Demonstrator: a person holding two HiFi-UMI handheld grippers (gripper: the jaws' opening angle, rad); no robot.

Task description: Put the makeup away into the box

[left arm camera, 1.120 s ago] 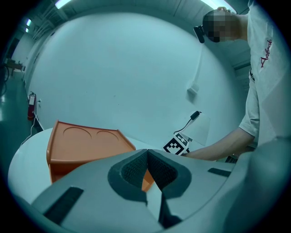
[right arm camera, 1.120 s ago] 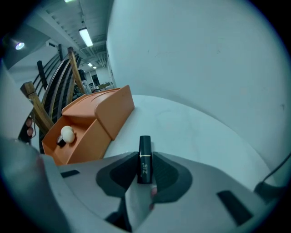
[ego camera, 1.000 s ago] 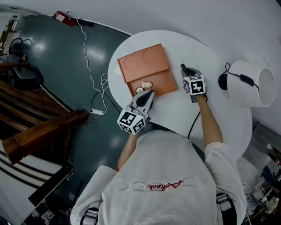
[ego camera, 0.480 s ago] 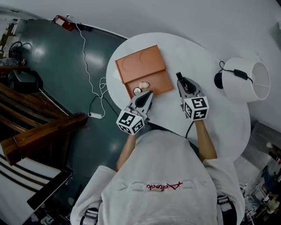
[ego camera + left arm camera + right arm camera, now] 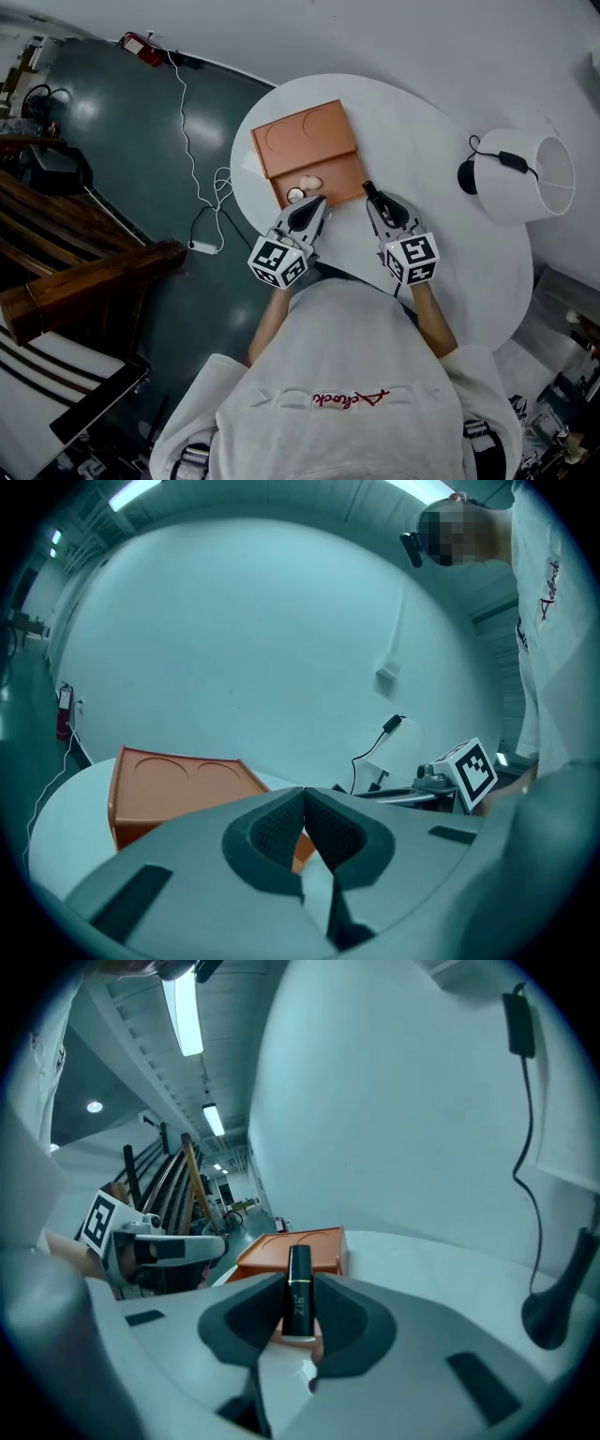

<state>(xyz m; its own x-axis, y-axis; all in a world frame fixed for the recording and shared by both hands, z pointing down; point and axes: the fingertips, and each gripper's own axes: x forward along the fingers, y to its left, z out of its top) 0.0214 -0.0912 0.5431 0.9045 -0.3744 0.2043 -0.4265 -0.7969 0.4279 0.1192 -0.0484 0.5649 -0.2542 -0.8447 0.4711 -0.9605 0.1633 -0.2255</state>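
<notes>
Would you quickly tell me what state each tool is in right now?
Left tool: closed, nothing between its jaws.
Right tool: closed on a black lipstick.

- The person wears a pale grey sweatshirt with loose sleeves; red script is stitched at lower centre.
- The left gripper and right gripper are grey, with dark ribbed pads.
- Each carries a white cube with black square markers.

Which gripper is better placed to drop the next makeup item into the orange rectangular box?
Right. The right gripper is shut on the black lipstick tube, right beside the orange rectangular box. The left gripper is shut and empty.
</notes>
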